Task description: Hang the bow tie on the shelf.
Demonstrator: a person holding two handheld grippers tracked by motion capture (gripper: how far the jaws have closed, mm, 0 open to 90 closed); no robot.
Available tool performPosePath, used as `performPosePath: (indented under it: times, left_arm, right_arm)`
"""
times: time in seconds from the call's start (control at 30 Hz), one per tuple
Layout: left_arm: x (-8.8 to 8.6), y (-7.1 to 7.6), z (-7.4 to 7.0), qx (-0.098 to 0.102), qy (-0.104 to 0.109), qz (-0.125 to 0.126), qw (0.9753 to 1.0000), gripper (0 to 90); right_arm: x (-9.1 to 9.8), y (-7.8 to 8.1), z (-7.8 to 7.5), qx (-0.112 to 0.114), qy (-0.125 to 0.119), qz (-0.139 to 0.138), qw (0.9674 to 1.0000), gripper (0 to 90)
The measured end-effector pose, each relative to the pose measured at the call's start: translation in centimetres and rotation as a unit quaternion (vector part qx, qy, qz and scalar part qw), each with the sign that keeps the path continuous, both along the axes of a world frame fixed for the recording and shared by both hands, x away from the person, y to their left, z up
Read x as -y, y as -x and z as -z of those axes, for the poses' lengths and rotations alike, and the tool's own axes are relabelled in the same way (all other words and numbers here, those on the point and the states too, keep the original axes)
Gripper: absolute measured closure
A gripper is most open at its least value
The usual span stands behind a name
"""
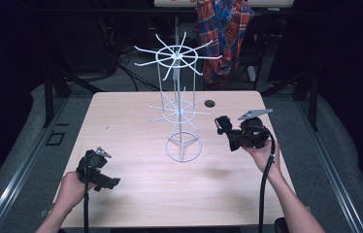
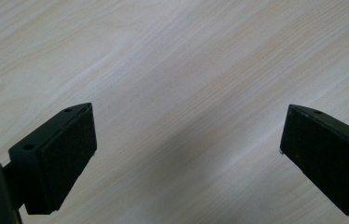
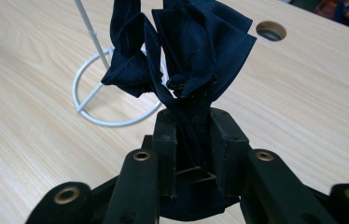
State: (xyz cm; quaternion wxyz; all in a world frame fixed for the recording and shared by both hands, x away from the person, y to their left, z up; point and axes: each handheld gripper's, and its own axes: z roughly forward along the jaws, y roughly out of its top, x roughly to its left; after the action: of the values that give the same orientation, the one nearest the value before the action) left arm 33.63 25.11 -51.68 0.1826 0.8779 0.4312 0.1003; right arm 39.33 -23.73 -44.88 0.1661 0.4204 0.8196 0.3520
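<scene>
I find no readable text, label, brand, number or sign anywhere on my screens, on any surface in view.

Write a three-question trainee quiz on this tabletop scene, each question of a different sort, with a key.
1. True or false: the left gripper holds a cloth.
2. What is clamped in the right gripper? A) a plaid shirt B) a dark blue cloth C) a cable
3. Fill in: the white wire rack stands on the ____.

Key:
1. False. Its jaws stand wide apart over bare table.
2. B. The cloth is pinched between the shut jaws, bunched above them.
3. Table. Its ring base rests on the wood, near the middle.
</scene>
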Motion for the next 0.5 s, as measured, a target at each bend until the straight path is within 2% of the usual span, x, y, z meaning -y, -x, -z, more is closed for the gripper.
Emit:
performPosePath:
  times: [0.2, 0.5]
  left_arm:
    - [-0.6, 0.42, -0.01, -0.001, -0.001, -0.009, 1.0, 3.7]
    - [-0.91, 0.64, 0.03, -0.003, 0.001, -0.014, 0.9999, 3.6]
  right_arm:
    - [-0.23, -0.09, -0.73, 0.014, -0.016, -0.007, 0.9997, 73.5]
    - [-0.52, 0.0, -1.11, 0.024, -0.02, -0.012, 0.9994, 73.5]
